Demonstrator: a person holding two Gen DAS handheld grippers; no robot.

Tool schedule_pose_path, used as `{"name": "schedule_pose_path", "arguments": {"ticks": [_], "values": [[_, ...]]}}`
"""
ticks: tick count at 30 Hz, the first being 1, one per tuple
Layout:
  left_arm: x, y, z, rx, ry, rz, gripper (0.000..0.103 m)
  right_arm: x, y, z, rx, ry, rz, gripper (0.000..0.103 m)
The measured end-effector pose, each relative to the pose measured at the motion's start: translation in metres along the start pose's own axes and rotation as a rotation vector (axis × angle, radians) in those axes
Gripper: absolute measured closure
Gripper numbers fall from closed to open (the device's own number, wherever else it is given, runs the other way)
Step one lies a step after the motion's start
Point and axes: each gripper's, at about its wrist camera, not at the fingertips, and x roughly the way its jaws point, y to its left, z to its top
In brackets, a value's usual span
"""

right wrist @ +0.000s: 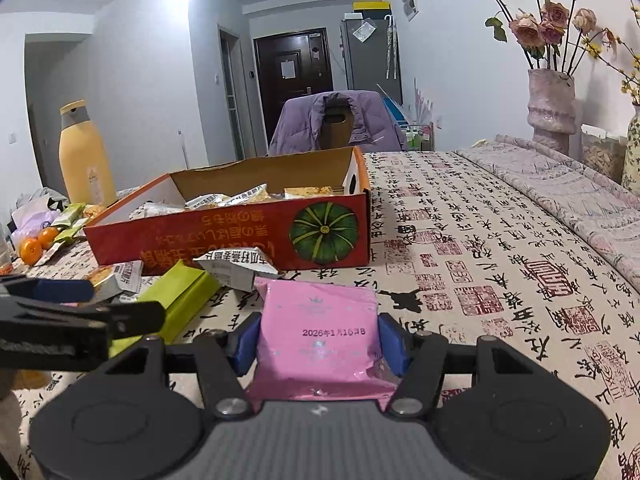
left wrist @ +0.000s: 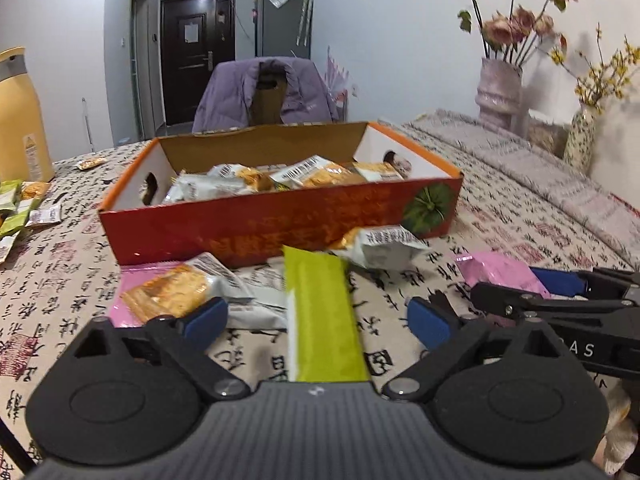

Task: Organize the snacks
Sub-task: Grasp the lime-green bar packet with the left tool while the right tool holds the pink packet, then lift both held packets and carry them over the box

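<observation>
Right gripper [right wrist: 319,344] fingers clamp the pink snack packet [right wrist: 318,336] in front of the red box [right wrist: 240,240]. Left gripper [left wrist: 316,320] fingers spread wide, straddling the green packet [left wrist: 324,320] without touching it.

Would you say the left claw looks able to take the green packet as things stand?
Probably yes: the left claw is open with the green packet lying between its pads, untouched, and nothing lies over it. The right claw is beside, gripping the pink packet.

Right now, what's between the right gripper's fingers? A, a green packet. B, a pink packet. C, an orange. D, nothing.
B: in the right wrist view the blue pads of the right gripper press both sides of the pink packet, while the green packet lies on the table off to the left.
</observation>
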Motion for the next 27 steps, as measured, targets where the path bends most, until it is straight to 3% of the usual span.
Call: {"name": "schedule_pose_path", "arguments": {"ticks": [2,8,13,19,21,27], "values": [[0.005,-0.004,-0.001,0.004,0.021,0.003,0.02,-0.001,-0.002,-0.001,0.004,-0.003,0.003,0.043],[0.017,-0.008,-0.003,-0.012,0.06,0.022,0.03,-0.005,-0.006,-0.004,0.013,-0.01,0.01,0.042],[0.026,-0.009,-0.002,-0.041,0.083,0.036,0.033,-0.008,-0.007,-0.006,0.018,-0.014,0.018,0.042],[0.032,-0.01,-0.004,-0.068,0.095,0.057,0.051,-0.01,-0.007,-0.008,0.028,-0.026,0.023,0.043],[0.031,-0.007,-0.005,-0.088,0.087,0.061,0.062,-0.01,-0.007,-0.008,0.029,-0.026,0.024,0.043],[0.024,-0.002,-0.008,-0.126,0.062,0.021,0.063,-0.01,-0.006,-0.009,0.03,-0.025,0.029,0.043]]}}
